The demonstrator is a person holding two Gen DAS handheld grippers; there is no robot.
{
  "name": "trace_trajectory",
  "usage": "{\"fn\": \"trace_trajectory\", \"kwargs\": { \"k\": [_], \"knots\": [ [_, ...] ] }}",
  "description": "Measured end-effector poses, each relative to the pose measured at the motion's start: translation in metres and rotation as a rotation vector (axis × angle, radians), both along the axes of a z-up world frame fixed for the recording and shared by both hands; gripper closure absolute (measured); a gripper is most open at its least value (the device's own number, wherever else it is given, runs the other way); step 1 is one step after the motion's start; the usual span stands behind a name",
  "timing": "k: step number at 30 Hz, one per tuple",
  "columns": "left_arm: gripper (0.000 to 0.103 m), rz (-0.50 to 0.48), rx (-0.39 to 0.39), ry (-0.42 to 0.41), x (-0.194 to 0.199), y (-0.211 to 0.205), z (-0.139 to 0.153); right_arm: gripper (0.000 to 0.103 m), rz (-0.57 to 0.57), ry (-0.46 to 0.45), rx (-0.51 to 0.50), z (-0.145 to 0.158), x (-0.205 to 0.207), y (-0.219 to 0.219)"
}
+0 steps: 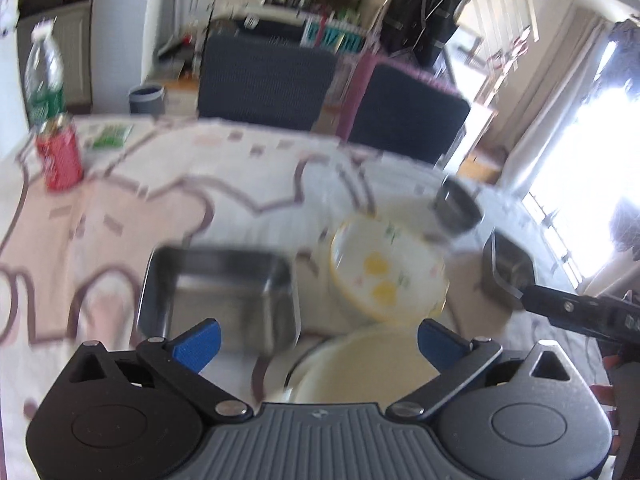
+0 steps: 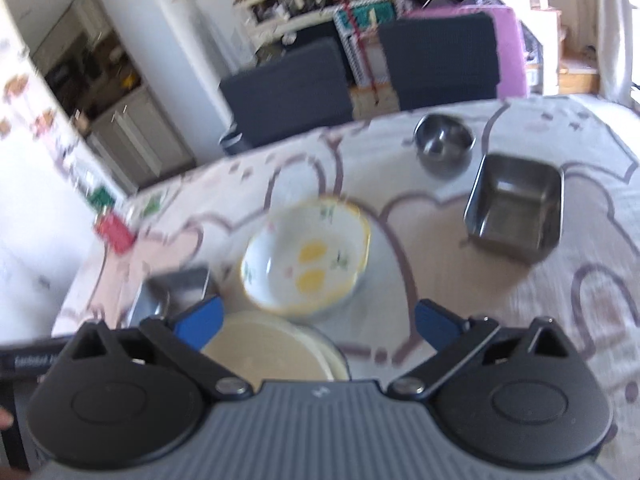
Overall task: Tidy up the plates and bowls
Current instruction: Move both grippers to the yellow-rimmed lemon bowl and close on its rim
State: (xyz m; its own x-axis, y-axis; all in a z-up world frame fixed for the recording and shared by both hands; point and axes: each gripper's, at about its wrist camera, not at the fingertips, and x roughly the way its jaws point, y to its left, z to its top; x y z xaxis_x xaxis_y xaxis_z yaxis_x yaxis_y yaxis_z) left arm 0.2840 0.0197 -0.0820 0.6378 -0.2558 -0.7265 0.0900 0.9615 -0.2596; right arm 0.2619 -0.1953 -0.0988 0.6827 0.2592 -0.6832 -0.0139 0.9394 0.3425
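Note:
A white bowl with a yellow rim and yellow spots [image 1: 386, 272] [image 2: 306, 254] sits mid-table. A cream plate [image 1: 360, 364] [image 2: 272, 348] lies just below both grippers. A square steel tray [image 1: 218, 294] [image 2: 172, 294] sits left of the bowl. A second square steel tray [image 2: 516, 206] [image 1: 506, 266] and a small round steel bowl [image 2: 444, 144] [image 1: 456, 206] sit to the right. My left gripper [image 1: 318, 340] is open and empty above the plate's edge. My right gripper [image 2: 318, 324] is open and empty above the plate. Both views are blurred.
A red can [image 1: 60, 154] [image 2: 114, 232] and a clear water bottle [image 1: 44, 80] stand at the table's far left. Two dark chairs [image 1: 264, 80] [image 2: 288, 84] stand behind the table. The patterned tablecloth [image 1: 120, 208] covers the table.

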Motion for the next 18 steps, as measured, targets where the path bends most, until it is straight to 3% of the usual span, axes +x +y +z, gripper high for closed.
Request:
{"fn": "trace_trajectory", "kwargs": {
  "k": [4,9,11,13,14,18],
  "knots": [
    [0.000,-0.041,0.051,-0.031,0.033,-0.018,0.013,0.000,-0.105,-0.003,0.050,0.008,0.026,-0.013],
    [0.000,-0.088,0.136,-0.074,0.077,-0.047,0.012,0.000,-0.247,0.033,0.134,-0.010,0.054,-0.027],
    [0.000,-0.106,0.198,-0.056,0.093,-0.058,0.004,0.006,-0.261,0.057,0.169,-0.024,0.062,-0.030],
    [0.000,-0.153,0.263,-0.009,0.112,-0.067,-0.010,0.025,-0.263,0.096,0.189,-0.040,0.071,-0.030],
    [0.000,-0.174,0.273,0.010,0.120,-0.070,-0.018,0.028,-0.261,0.117,0.194,-0.046,0.075,-0.030],
    [0.004,-0.188,0.161,0.086,0.139,-0.061,-0.046,0.035,-0.221,0.195,0.183,-0.073,0.091,-0.023]
  ]
}}
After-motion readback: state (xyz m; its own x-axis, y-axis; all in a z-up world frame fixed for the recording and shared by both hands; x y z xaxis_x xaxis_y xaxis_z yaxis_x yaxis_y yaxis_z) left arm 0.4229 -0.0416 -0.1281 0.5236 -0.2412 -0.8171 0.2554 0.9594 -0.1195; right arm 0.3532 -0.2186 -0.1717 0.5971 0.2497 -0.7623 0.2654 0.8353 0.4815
